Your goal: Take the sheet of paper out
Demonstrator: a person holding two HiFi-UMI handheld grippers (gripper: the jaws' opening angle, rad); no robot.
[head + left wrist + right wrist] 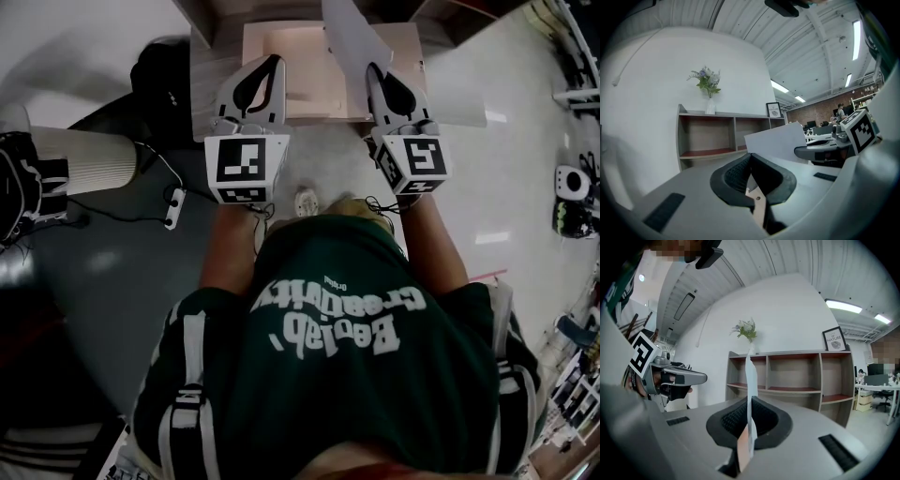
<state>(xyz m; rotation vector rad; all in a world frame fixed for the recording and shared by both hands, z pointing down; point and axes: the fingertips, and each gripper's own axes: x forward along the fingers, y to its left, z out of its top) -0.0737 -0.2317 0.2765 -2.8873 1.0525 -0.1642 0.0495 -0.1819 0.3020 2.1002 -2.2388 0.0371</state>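
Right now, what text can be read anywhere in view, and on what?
"Beelab Creativity": shirt, upside down in the head view; the small line by it is unreadable.
"NATURE": framed print on the shelf; its top line is too small.
Cubes: square markers only, no words.

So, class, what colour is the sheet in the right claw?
White; the sheet shows best in the head view.

head view steeply downward, gripper views level, both facing shelf (723, 136)
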